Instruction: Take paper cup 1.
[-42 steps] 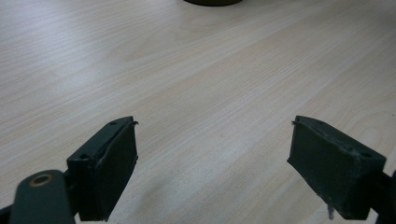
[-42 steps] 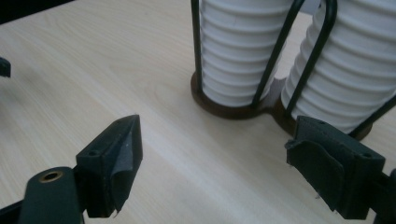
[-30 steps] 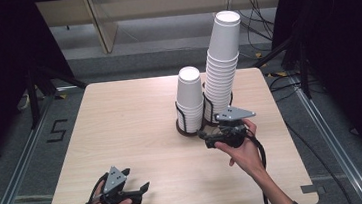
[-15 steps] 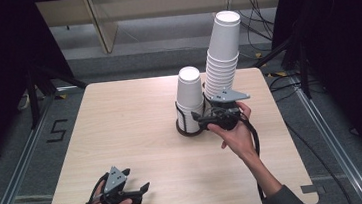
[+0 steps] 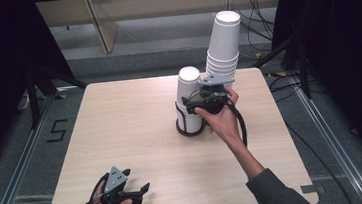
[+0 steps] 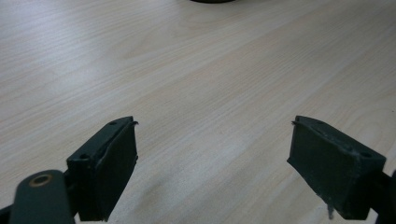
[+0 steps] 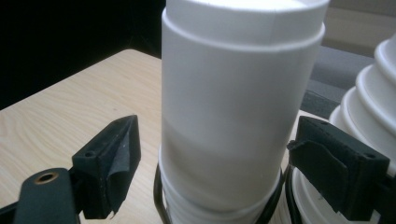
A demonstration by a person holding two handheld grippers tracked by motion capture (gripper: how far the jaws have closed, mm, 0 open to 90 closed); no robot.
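Table (image 5: pixel 120 123): pale wood; all of the work sits toward the middle of its far edge.

Tall stack of cups (image 5: pixel 223 42): white paper cups nested mouth down, leaning slightly toward the far right corner. My hand hides its foot in the high view. In the right gripper view its ribbed rims (image 7: pixel 369 107) stand just beside the right-hand jaw.

Short stack of cups (image 5: pixel 189 88): also nested mouth down, long axis upright, touching or nearly touching the tall stack on the side toward the table's left edge. This is the thing I am reaching for. It rises straight ahead between my jaws (image 7: pixel 233 107), its lower part seated in the holder.

Holder (image 5: pixel 184 129): black wire frame on a round dark base. One ring (image 7: pixel 158 186) circles the short stack low down; a second dark ring seems to circle the tall stack's base.

Right gripper (image 5: pixel 189 102): the nearer hand by far, held level at mid-height on the short stack. Its jaws stand wide (image 7: pixel 212 158), one on each side of the cup wall, with a gap showing at both pads; nothing is clamped yet. I judge that closing here would catch the stack above the ring.

Left gripper (image 5: pixel 140 192): rests near the near-left corner, well apart from the cups, jaws apart over bare wood (image 6: pixel 212 163), holding nothing
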